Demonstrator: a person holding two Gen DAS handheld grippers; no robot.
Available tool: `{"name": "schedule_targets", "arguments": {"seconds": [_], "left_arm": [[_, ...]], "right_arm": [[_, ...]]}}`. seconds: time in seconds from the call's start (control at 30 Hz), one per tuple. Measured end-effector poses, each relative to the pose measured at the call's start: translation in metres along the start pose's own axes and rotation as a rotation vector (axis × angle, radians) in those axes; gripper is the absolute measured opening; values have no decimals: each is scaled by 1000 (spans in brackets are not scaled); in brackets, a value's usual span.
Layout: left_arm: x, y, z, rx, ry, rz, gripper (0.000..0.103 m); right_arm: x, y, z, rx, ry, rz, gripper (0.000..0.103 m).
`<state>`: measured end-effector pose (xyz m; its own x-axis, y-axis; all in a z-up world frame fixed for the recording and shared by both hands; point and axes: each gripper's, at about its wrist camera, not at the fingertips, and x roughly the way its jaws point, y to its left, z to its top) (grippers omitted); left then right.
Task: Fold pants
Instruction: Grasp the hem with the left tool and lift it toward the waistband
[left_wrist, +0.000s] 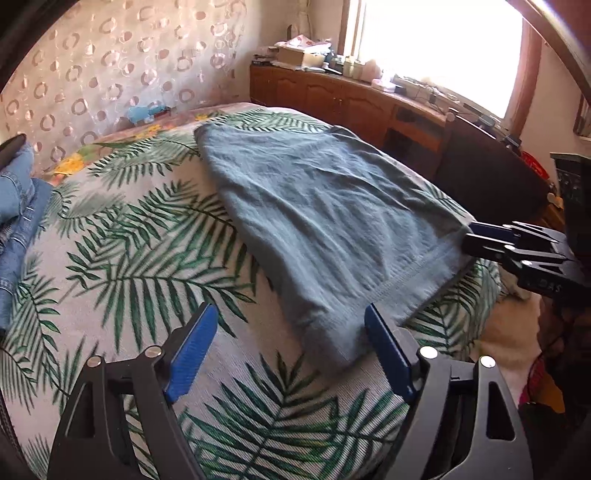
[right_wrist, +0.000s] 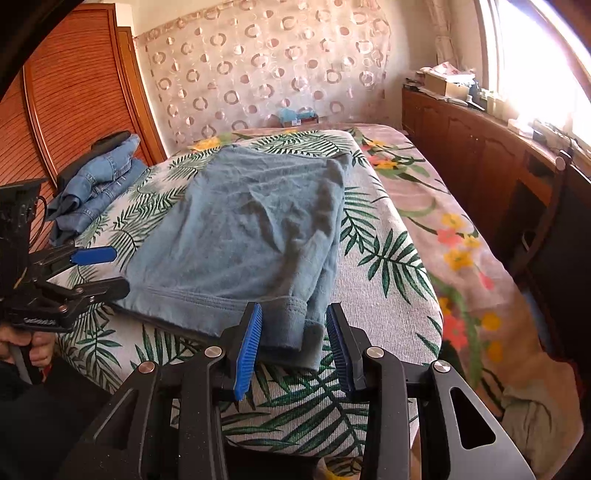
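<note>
Left gripper spread wide, nothing pinched; near-left corner of the blue-grey pants lies just ahead and toward its right finger. Pants lie flat on the palm-leaf bedspread, long axis running away from both hands toward the far wall, hem edge nearest. Right gripper half-open, straddling the near-right hem corner; pads look clear of the cloth, though fisheye makes contact hard to call. Right is closer to grasp; left needs a short shift right.

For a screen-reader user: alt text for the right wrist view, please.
Folded grey-blue pants lie on a palm-leaf bedspread, their near corner between the open right tongs. The left tongs hover open at left; folded jeans lie beyond.
</note>
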<state>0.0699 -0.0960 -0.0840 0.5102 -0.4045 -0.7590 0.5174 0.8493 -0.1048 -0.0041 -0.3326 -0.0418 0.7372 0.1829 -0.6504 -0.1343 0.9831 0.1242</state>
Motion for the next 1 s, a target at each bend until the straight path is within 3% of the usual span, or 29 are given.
{"name": "schedule_targets", "arguments": {"seconds": [0.27, 0.43, 0.6, 0.73, 1.0], "left_arm": [[-1, -4, -8, -8, 15, -35, 58], [-3, -13, -10, 17, 23, -59, 37], [-4, -15, -11, 20, 30, -73, 32], [-5, -16, -11, 22, 23, -77, 24], [-22, -20, -7, 39, -27, -91, 16]], "right_arm": [[1, -3, -7, -2, 32, -6, 38], [0, -5, -5, -1, 37, 4, 33], [-1, -7, -3, 2, 43, 17, 27], [-3, -7, -3, 0, 40, 37, 14], [-8, -5, -3, 2, 28, 74, 10]]}}
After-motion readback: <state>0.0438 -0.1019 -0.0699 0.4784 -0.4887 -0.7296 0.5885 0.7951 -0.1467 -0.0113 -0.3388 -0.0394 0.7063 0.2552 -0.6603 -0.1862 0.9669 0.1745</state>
